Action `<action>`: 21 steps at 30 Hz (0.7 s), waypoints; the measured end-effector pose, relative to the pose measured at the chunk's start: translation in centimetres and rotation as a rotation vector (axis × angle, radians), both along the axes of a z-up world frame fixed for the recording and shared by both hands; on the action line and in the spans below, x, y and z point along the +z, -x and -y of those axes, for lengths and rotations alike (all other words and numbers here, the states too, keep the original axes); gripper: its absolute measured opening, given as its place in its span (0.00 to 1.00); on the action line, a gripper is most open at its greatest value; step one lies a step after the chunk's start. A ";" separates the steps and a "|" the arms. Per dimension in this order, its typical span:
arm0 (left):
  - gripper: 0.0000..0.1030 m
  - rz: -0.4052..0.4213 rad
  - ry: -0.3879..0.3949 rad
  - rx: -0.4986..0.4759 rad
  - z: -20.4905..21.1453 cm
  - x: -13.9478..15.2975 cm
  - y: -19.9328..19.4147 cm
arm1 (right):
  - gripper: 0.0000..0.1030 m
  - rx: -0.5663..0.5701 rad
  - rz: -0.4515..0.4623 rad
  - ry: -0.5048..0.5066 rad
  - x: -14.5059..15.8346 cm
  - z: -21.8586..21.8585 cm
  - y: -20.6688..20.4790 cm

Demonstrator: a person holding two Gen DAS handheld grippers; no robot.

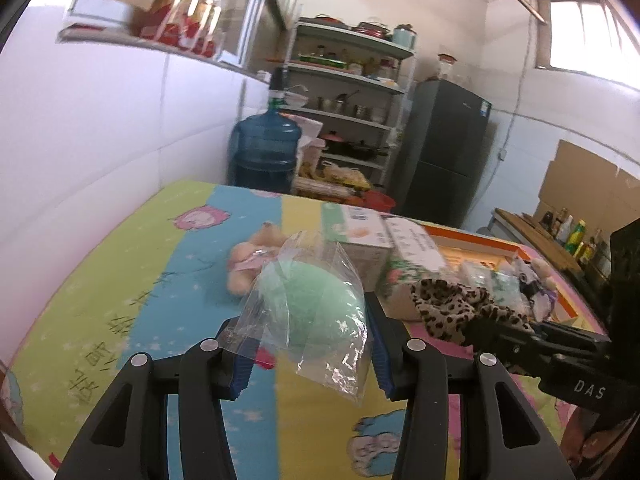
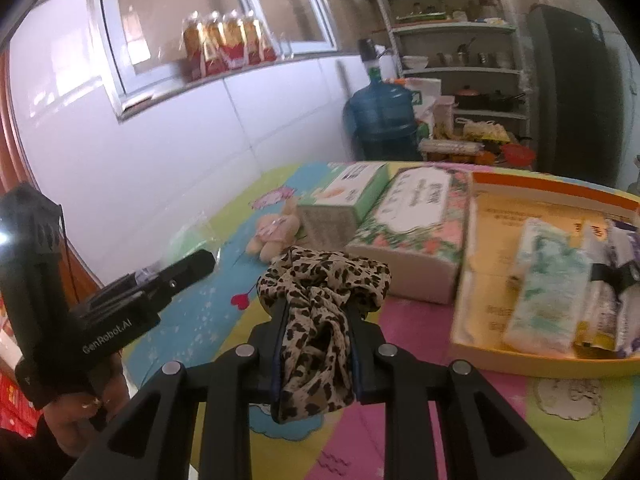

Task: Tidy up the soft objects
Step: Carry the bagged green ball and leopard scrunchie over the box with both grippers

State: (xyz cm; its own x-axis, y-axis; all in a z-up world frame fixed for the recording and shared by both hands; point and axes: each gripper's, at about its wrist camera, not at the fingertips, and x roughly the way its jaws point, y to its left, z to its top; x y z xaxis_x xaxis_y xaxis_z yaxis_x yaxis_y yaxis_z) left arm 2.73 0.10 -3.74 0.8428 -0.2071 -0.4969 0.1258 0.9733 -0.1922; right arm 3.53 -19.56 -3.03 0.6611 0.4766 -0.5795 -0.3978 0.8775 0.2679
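between the blue pads of the left gripper [image 1: 306, 354] sits a green sponge [image 1: 310, 312] in a clear bag, pinched and held up over the bright cloth [image 1: 132, 280]. the right gripper [image 2: 316, 344] squeezes a leopard scrunchie [image 2: 320, 280] tight. past them a small teddy [image 2: 274, 236] lies by two tissue boxes [image 2: 408, 220], beside a yellow tray [image 2: 520, 358].

Probably a home kitchen: fridge [image 1: 446, 152], cookware shelves [image 1: 348, 92].
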 end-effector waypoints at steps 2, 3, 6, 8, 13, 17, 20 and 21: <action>0.48 0.012 -0.006 -0.018 1.1 0.4 0.1 | 0.24 -0.020 0.010 -0.010 0.3 1.1 0.3; 0.48 0.017 -0.008 -0.026 1.6 0.6 0.1 | 0.24 -0.030 0.015 -0.015 0.5 1.8 0.5; 0.48 0.031 -0.011 -0.051 3.0 0.9 -0.1 | 0.24 -0.054 0.028 -0.024 0.8 3.2 1.1; 0.48 0.037 -0.007 -0.069 4.1 1.1 -0.3 | 0.24 -0.067 0.033 -0.028 1.0 4.1 1.3; 0.48 0.057 -0.012 -0.110 6.6 1.8 -0.6 | 0.24 -0.102 0.053 -0.048 1.4 6.6 1.9; 0.48 0.079 -0.025 -0.153 9.1 2.6 -0.8 | 0.24 -0.140 0.073 -0.067 1.8 8.8 2.2; 0.48 0.095 -0.033 -0.194 11.3 3.2 -0.9 | 0.24 -0.181 0.089 -0.082 2.1 10.9 2.6; 0.48 0.097 -0.032 -0.205 11.9 3.3 -1.0 | 0.24 -0.192 0.093 -0.085 2.2 11.5 2.7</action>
